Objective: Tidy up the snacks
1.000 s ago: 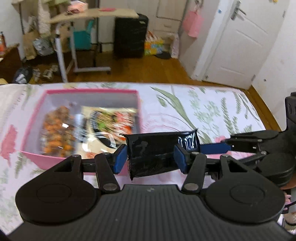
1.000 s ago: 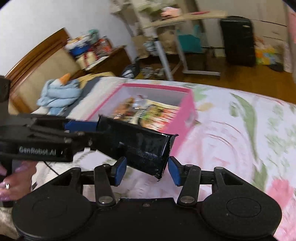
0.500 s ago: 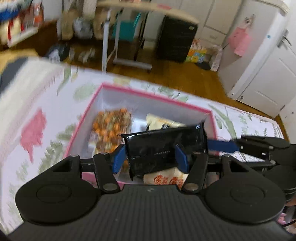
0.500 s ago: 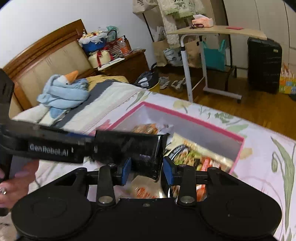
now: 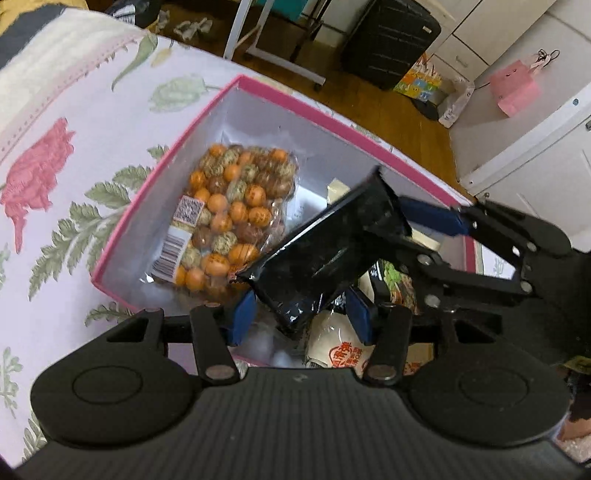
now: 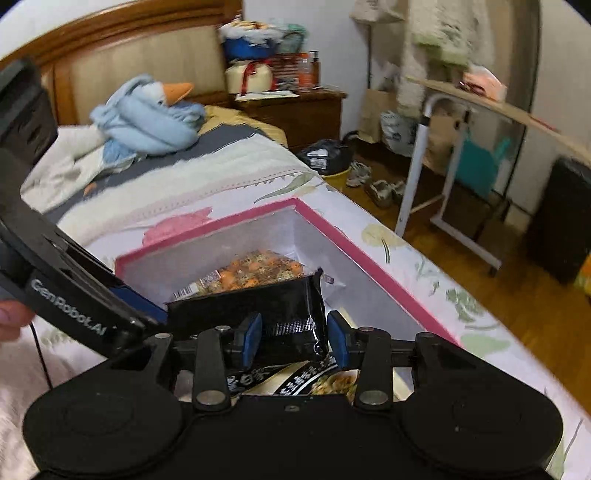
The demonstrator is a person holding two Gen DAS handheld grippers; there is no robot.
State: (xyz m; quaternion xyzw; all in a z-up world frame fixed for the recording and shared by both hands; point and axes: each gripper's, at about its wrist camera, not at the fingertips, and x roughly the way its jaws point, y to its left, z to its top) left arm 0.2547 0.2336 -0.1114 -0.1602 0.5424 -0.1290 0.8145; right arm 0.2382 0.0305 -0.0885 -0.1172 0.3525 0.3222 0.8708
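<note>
A black snack packet [image 5: 325, 254] hangs over the open pink box [image 5: 295, 103], gripped at both ends. My left gripper [image 5: 301, 314] is shut on its lower end, jaws closing a little. My right gripper [image 6: 293, 336] is shut on the other end [image 6: 288, 306] while its jaws ease open, the pads still against the packet. In the left wrist view a blue finger [image 5: 432, 219] of the right gripper meets the packet's upper corner. Inside the box [image 6: 351, 247] lie a clear bag of orange speckled balls [image 5: 229, 210], a dark noodle pack [image 6: 295, 380] and a white packet with red print [image 5: 340, 354].
The box rests on a floral bed sheet [image 5: 74, 147]. A blue plush goose [image 6: 147, 118] lies near the headboard. Beside the bed are a wooden nightstand [image 6: 295, 110], a rolling side table [image 6: 461, 147], a black suitcase [image 5: 391, 33] and shoes on the wooden floor.
Both grippers carried the black packet from beside the box to above its inside and lower. The packet went from level to slanted as the wrists rolled.
</note>
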